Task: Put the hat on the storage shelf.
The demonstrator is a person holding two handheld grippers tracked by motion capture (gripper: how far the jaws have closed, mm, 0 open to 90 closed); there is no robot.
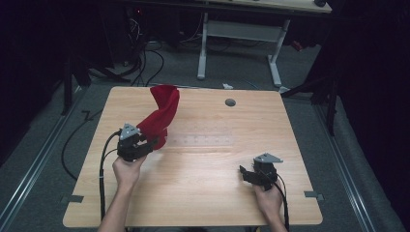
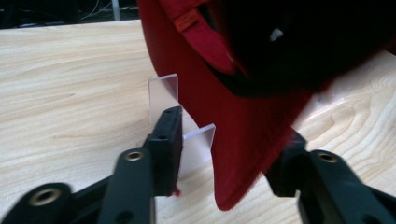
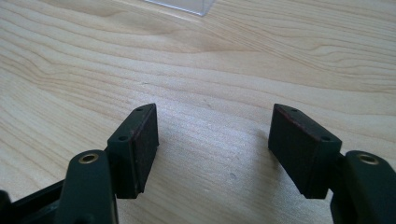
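Red fabric baseball cap (image 1: pixel 162 115) sits left of centre in the high view, standing up tall on the light wooden table (image 1: pixel 208 159), and up close it looks propped on a clear plastic stand (image 2: pixel 164 95) that shows just behind its brim in the left gripper view. The brim's lower edge hangs down right between the two black jaws of the left gripper (image 1: pixel 145 145), at the bottom middle of that view. Those jaws are about half open, and the pads aren't pressing on the cap: the left pad is clearly off it with the clear stand showing in the gap, while the right one is close beside the brim, can't quite tell if it brushes the fabric. So nothing's actually gripped there.

Over at the lower right of the high view, the right gripper (image 1: pixel 247 173) is low over bare table, well apart from the cap. Its own view shows both jaws spread wide with just wood grain between them, holding nothing. A corner of something clear plastic (image 3: pixel 180 5) peeks in at the top edge of that view.
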